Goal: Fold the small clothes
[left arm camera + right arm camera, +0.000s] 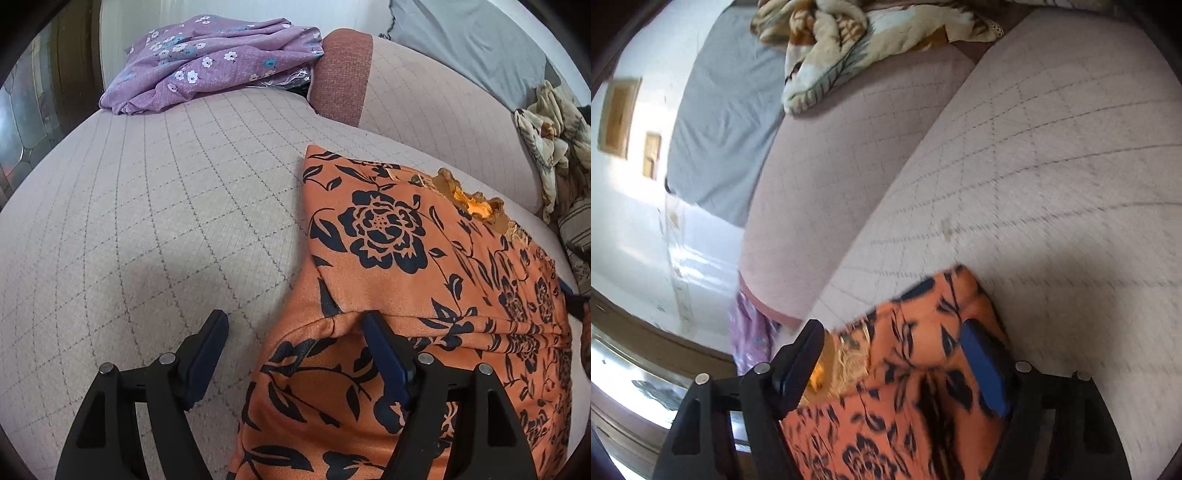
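Orange garment with black floral print lies partly folded on the pale pink quilted sofa seat. Left gripper: jaws apart, one finger over the fabric's folded edge. Right gripper: jaws apart, straddling the cloth.

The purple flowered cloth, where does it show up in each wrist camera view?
Left wrist view: purple flowered cloth, top left, crumpled at the far end of the pink sofa.
Right wrist view: purple flowered cloth, only a strip at lower left, past the sofa's end.
Shared landmark: orange floral garment, low in both.
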{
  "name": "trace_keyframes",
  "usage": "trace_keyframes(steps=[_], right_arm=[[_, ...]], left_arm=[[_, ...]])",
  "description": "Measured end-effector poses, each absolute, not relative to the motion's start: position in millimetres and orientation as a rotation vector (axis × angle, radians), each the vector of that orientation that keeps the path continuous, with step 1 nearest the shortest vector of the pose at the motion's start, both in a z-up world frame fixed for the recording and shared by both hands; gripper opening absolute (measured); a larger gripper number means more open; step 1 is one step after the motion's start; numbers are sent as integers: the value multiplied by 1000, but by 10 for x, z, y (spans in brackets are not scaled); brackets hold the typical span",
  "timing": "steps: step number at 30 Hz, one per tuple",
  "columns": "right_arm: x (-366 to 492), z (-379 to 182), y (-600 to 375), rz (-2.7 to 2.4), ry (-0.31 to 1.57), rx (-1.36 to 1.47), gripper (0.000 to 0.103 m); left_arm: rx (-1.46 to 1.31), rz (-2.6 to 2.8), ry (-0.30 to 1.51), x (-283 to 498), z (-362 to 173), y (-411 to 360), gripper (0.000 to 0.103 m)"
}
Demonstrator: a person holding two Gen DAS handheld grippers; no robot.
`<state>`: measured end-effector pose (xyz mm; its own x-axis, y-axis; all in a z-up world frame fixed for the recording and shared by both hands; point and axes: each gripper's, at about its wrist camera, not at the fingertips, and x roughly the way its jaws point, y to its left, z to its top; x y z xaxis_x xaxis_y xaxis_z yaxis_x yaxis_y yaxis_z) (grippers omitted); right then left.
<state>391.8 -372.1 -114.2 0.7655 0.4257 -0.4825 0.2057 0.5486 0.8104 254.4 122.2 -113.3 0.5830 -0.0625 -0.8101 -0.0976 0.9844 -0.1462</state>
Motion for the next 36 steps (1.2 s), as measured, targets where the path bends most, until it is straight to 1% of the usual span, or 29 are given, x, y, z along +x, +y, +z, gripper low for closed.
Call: trace_keyframes(steps=[3,6,9,11,13,15,18,22,26,29,36], right_arm=[[3571,-983,-3575,164,745,947,80],[3081,-824,-3280,214,780,863,81],[2458,-749,-2992,259,820,806,81],[2057,-848,-2842,281,853,792,81],[1644,-969,-2845,275,894,780,81],[1332,-1039,-2898,255,925,758,81],[982,-1038,-2970,238,914,762,81],[789,-1103,-3101,179,937,774,82],[608,-1151,-3263,145,962,776,82],[594,-1245,-3305,137,1022,753,82],[480,-1286,-3255,202,1084,717,82]], left_arm=[[-224,14,949,2546,-1111,1296,77],[-279,41,904,2475,-1044,1420,76],[-264,60,884,2381,-1043,1465,77],[-220,81,961,2348,-1155,1476,76],[-179,95,937,2212,-1099,1473,76],[-239,60,953,2033,-1009,1537,76],[-350,-10,955,1621,-845,1626,76],[-347,-69,1006,1031,-782,1584,77],[-315,-91,1119,581,-987,1512,77],[-230,-72,1121,416,-1007,1421,77],[-270,-51,1162,219,-1031,1413,77]])
